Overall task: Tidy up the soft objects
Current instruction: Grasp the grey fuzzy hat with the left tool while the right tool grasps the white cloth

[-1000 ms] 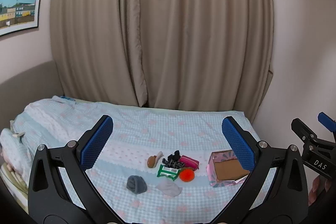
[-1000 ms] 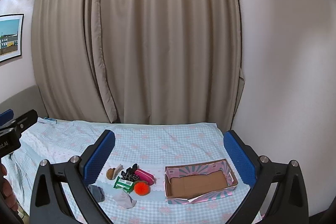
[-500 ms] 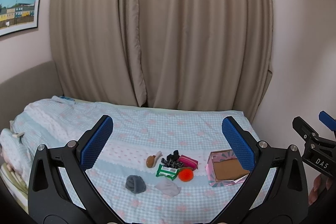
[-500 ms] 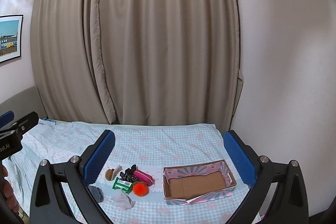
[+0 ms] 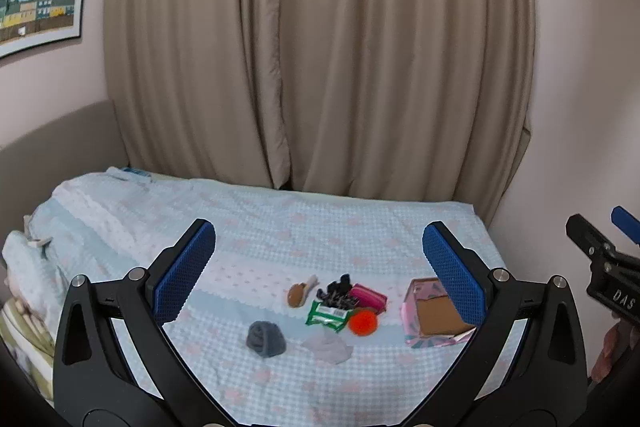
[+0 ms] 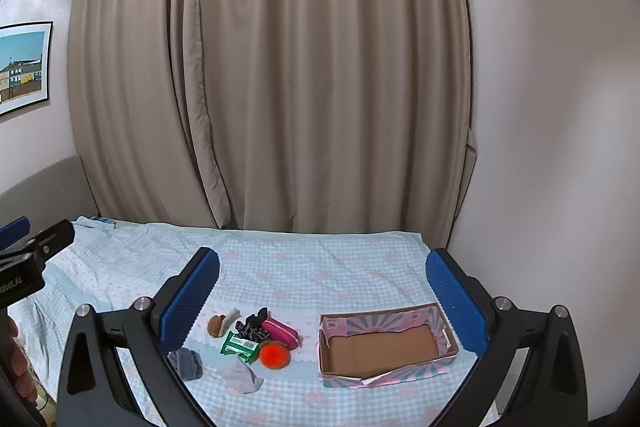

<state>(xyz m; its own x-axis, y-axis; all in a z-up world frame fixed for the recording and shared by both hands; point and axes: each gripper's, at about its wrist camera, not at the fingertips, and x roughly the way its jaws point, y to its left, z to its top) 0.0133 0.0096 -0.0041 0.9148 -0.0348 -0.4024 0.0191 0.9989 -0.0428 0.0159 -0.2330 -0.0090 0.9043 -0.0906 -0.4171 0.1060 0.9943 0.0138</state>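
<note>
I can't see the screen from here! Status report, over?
Left gripper and right gripper: jaws open, holding nothing. Pink cardboard box empty on the blue checked bedspread. Orange fluffy ball and other soft things piled beside it. Path clear.

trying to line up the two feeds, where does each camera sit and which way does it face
Left wrist: on the open left gripper, facing the checked bedspread and beige curtain; right gripper's black body at right edge.
Right wrist: on the open right gripper, facing the same bed from further right; a hand at left edge.
Shared: orange fuzzy ball, open pink cardboard box.
</note>
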